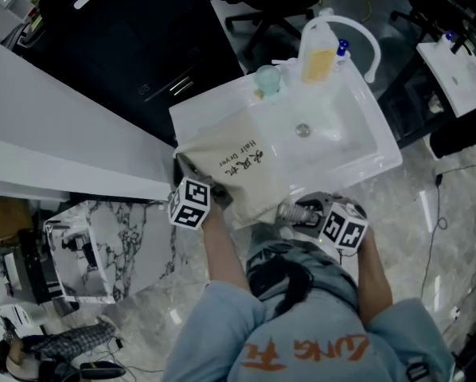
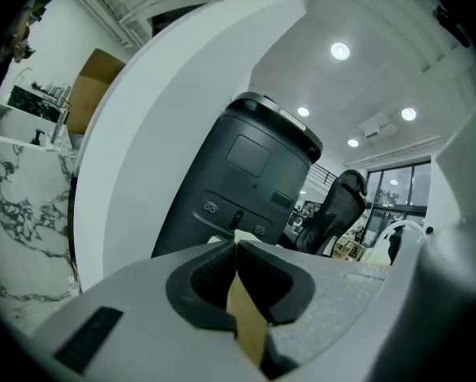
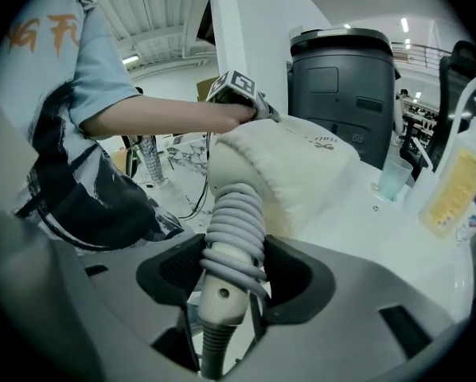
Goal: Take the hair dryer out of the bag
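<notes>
Stretching forward, left hand-held gripper (image 2: 236, 255) pinches bag (image 1: 239, 164); right one (image 3: 235, 270) clasps hair dryer (image 3: 233, 228).

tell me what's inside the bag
The hair dryer: its cord-wrapped handle sticks out of the bag, clamped in the right gripper. Its head is covered by the fabric, as is anything else inside.

The bag (image 1: 236, 164) at the frame's centre is cream with black print. The hair dryer (image 3: 222, 297) handle is cream, wound with a pale grey cord (image 3: 236, 213). The sink (image 1: 364, 138) is white. At upper right, the bottle (image 1: 318, 52) carries a yellow label. At lower left, the cabinet (image 1: 115, 245) is white marble with grey veins. The person's shirt (image 1: 302, 348) is light blue with orange lettering.
</notes>
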### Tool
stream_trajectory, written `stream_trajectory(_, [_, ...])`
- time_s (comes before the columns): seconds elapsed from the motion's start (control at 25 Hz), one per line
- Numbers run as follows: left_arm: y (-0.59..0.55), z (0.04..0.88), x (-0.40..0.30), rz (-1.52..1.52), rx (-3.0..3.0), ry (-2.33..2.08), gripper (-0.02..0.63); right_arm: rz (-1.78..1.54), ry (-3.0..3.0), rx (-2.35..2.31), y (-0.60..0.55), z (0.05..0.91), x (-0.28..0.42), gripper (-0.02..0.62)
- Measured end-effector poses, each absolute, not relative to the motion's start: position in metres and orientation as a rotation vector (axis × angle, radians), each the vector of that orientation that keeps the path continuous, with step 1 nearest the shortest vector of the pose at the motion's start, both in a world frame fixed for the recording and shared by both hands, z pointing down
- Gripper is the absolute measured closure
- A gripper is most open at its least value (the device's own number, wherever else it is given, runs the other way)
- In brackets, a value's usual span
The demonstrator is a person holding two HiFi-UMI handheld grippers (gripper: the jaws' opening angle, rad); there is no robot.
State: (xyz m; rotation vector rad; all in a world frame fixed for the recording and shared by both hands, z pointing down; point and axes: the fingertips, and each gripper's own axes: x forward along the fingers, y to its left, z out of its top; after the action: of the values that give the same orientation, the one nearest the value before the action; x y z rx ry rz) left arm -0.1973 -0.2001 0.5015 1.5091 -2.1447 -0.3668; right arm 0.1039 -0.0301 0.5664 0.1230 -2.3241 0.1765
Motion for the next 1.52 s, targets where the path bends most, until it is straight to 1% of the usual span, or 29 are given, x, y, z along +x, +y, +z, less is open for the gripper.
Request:
stream_trajectory(0.32, [-0.2, 0.49, -0.232, -0.413, 1.403, -2.231, 0.598, 0.219, -2.34, 0.165, -0.023, 0.569, 0.109, 0.362])
stream_trajectory(0.48, [-0.182, 0.497, -0.239, -0.358, 1.386, -2.25, 0.597, 0.262, -2.359, 0.283, -0.037, 0.568, 0.119, 0.362])
stream_trajectory(0.64, [-0.159, 0.514, -0.24, -0.239, 1.39, -2.25, 0.597, 0.296, -2.354, 0.431, -0.061, 0.565, 0.133, 0.362])
stream_trajectory(0.84, [-0.14, 0.535, -0.233, 0.064, 1.503, -2.169, 0.595, 0.327, -2.333, 0.556, -0.087, 0.567, 0.139, 0.362])
stream_trajectory(0.88, [-0.138, 0.538, -0.23, 0.131, 1.53, -2.151, 0.59, 0.331, -2.332, 0.575, -0.092, 0.567, 0.139, 0.362])
stream_trajectory(1.0, [-0.131, 0.542, -0.218, 0.294, 1.614, -2.095, 0.529, 0.352, -2.318, 0.655, -0.107, 0.567, 0.135, 0.362])
stream_trajectory(1.08, [-0.128, 0.538, -0.209, 0.347, 1.664, -2.088, 0.503, 0.388, -2.307, 0.729, -0.118, 0.569, 0.134, 0.362])
stream_trajectory(1.2, [-0.128, 0.522, -0.19, 0.318, 1.768, -2.081, 0.497, 0.476, -2.279, 0.84, -0.132, 0.573, 0.135, 0.361])
stream_trajectory(1.32, [-0.135, 0.5, -0.166, 0.217, 1.9, -2.053, 0.497, 0.545, -2.272, 0.9, -0.145, 0.577, 0.135, 0.36])
stream_trajectory(1.44, [-0.149, 0.479, -0.143, 0.162, 2.01, -2.021, 0.505, 0.59, -2.257, 0.951, -0.16, 0.577, 0.136, 0.361])
stream_trajectory(1.48, [-0.153, 0.474, -0.138, 0.15, 2.031, -2.017, 0.524, 0.599, -2.247, 0.968, -0.166, 0.576, 0.137, 0.36])
stream_trajectory(1.52, [-0.158, 0.469, -0.133, 0.135, 2.046, -2.015, 0.556, 0.609, -2.234, 0.983, -0.172, 0.576, 0.138, 0.36])
